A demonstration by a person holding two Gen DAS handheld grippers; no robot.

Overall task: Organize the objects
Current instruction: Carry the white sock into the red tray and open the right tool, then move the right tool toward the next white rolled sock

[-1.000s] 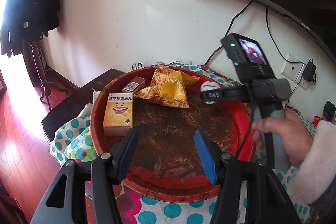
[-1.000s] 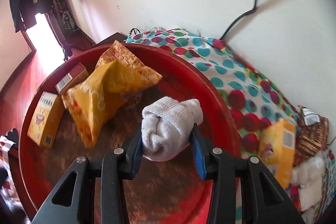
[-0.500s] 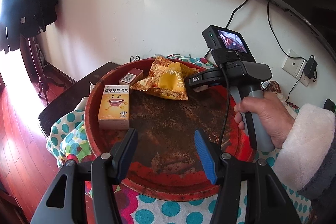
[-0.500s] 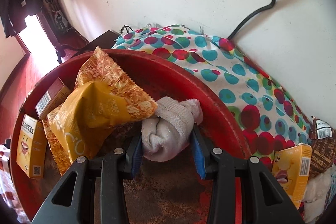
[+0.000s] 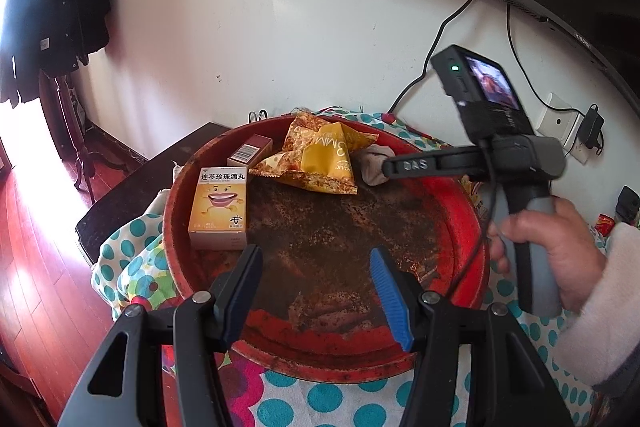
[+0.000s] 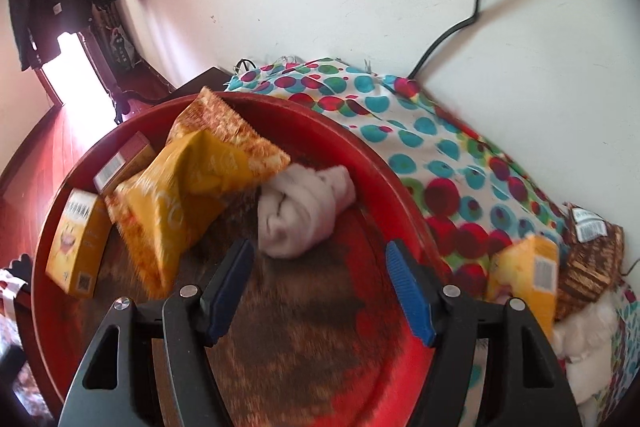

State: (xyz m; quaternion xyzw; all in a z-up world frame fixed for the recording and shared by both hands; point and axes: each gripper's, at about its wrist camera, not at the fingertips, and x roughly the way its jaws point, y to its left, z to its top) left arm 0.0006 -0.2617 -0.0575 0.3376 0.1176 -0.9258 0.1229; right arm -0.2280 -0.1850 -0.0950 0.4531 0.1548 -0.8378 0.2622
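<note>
The right tongs (image 6: 320, 287) stand wide apart with nothing between their blue pads; their jaws have just been opening, and the rolled-up white cloth bundle (image 6: 306, 213) lies free on the floor of the round red tray (image 6: 404, 195), just ahead of the fingertips and a little towards the left one, touching neither pad. The bundle rests near the tray's far rim, its left side tucked against the crinkled yellow-and-orange snack bag (image 6: 192, 195), which overlaps it slightly. Left of the bag a small red-brown carton with a barcode (image 6: 124, 163) lies flat, and nearer the left rim a yellow cardboard box with a smiling cartoon face (image 6: 78, 247) stands tilted on its edge. The tray sits on a desk covered with a white cloth printed with teal and red dots (image 6: 452, 163); beyond the tray's right rim lie another yellow box (image 6: 524, 275) and a brown patterned packet (image 6: 592, 259). In the left wrist view the left tongs (image 5: 316, 287) hover over the near side of the tray, open and empty, well apart from the bundle, which shows there only partly behind the right tool's black finger. A hand (image 5: 560, 251) in a fluffy pale sleeve grips that tool's grey handle.
</note>
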